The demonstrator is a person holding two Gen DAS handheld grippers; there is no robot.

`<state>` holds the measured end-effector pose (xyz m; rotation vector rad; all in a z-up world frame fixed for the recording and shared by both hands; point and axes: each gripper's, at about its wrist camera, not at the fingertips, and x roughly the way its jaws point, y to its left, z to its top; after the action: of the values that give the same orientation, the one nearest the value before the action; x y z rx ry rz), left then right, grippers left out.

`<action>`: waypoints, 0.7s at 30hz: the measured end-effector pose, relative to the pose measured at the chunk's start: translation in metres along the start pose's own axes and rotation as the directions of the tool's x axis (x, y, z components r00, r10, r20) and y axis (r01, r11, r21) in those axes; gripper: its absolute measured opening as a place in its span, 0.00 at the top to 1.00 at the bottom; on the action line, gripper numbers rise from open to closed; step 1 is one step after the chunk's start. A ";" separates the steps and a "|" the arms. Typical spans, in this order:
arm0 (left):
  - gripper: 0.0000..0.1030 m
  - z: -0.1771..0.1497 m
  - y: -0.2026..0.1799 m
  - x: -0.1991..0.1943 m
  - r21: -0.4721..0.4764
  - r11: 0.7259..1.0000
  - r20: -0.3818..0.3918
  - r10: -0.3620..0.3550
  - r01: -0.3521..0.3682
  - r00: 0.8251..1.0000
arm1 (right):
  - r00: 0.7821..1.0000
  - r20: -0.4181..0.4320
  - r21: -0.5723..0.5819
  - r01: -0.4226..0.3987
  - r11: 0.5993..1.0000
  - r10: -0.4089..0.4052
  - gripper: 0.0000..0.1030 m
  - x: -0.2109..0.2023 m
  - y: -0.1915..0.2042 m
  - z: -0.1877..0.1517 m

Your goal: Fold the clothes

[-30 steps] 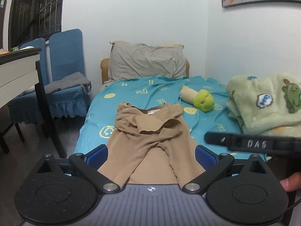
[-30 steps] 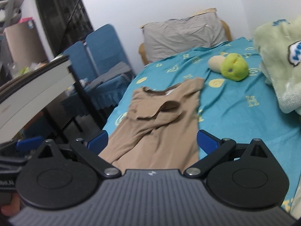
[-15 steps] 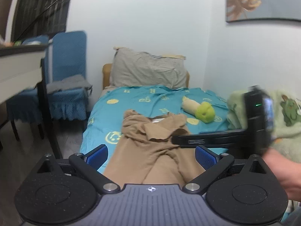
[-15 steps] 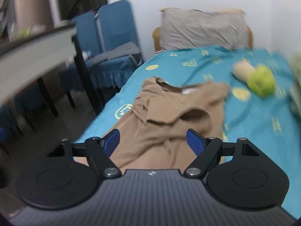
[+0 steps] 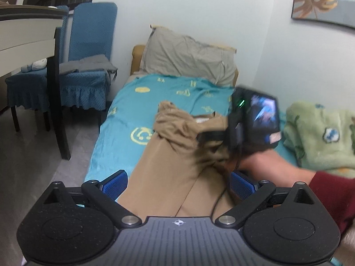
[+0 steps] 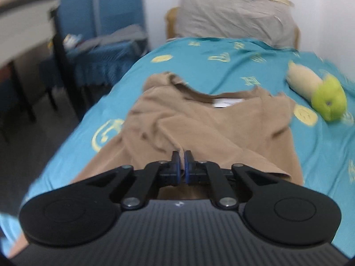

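A tan garment (image 5: 175, 155) lies crumpled on the teal bedsheet (image 5: 133, 110), collar toward the pillow; it also shows in the right wrist view (image 6: 210, 128). My left gripper (image 5: 177, 184) is open and empty above the garment's near end. My right gripper (image 6: 182, 160) is shut on a fold of the tan garment near its middle. In the left wrist view the right gripper's body (image 5: 255, 124) and the hand holding it hide the garment's right side.
A grey pillow (image 5: 188, 57) lies at the head of the bed. A green and cream plush toy (image 6: 319, 93) lies right of the garment. A folded green blanket (image 5: 321, 137) sits at the right. Blue chairs (image 5: 84, 66) and a table (image 5: 26, 35) stand at the left.
My right gripper moved forward over the garment and went from open to shut on a fold. My left gripper stayed open and moved little.
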<state>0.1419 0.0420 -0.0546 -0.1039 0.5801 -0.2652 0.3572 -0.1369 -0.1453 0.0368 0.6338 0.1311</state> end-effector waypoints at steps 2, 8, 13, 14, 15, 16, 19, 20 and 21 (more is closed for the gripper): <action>0.03 -0.003 -0.001 -0.004 0.003 1.000 -0.011 -0.002 0.002 1.000 | 0.999 0.033 0.029 0.021 0.999 -0.022 0.95 -0.005 -0.011 0.004; 0.03 -0.004 0.004 -0.018 -0.034 0.999 0.021 -0.008 0.008 1.000 | 0.981 0.151 0.133 0.098 0.986 -0.118 0.95 -0.013 -0.051 0.045; 0.03 -0.006 0.008 -0.009 -0.076 0.997 -0.012 -0.035 0.035 0.999 | 0.976 0.121 0.087 0.173 0.981 -0.183 0.95 0.023 -0.065 0.058; 0.03 -0.007 0.007 -0.006 -0.068 0.997 -0.022 -0.030 0.028 0.999 | 0.977 0.113 0.092 0.172 0.981 -0.182 0.95 0.029 -0.068 0.056; 0.03 -0.009 0.006 -0.003 -0.061 0.998 -0.032 -0.024 0.022 0.999 | 0.978 0.106 0.097 0.172 0.980 -0.182 0.95 0.035 -0.070 0.054; 0.03 -0.011 0.005 -0.001 -0.054 0.998 -0.042 -0.019 0.017 0.999 | 0.979 0.098 0.102 0.171 0.980 -0.181 0.95 0.040 -0.072 0.052; 0.03 -0.016 0.004 0.010 -0.043 0.999 -0.069 -0.022 0.019 0.997 | 0.981 0.076 0.116 0.169 0.979 -0.178 0.95 0.057 -0.078 0.046; 0.03 -0.017 0.004 0.014 -0.039 0.999 -0.079 -0.022 0.019 0.997 | 0.982 0.069 0.121 0.168 0.978 -0.177 0.95 0.062 -0.081 0.044; 0.03 -0.018 0.003 0.018 -0.033 0.999 -0.090 -0.019 0.016 0.996 | 0.983 0.061 0.126 0.167 0.978 -0.176 0.95 0.068 -0.083 0.042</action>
<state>0.1471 0.0396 -0.0799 -0.1291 0.6736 -0.2785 0.4453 -0.2096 -0.1574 0.1022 0.5696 -0.0754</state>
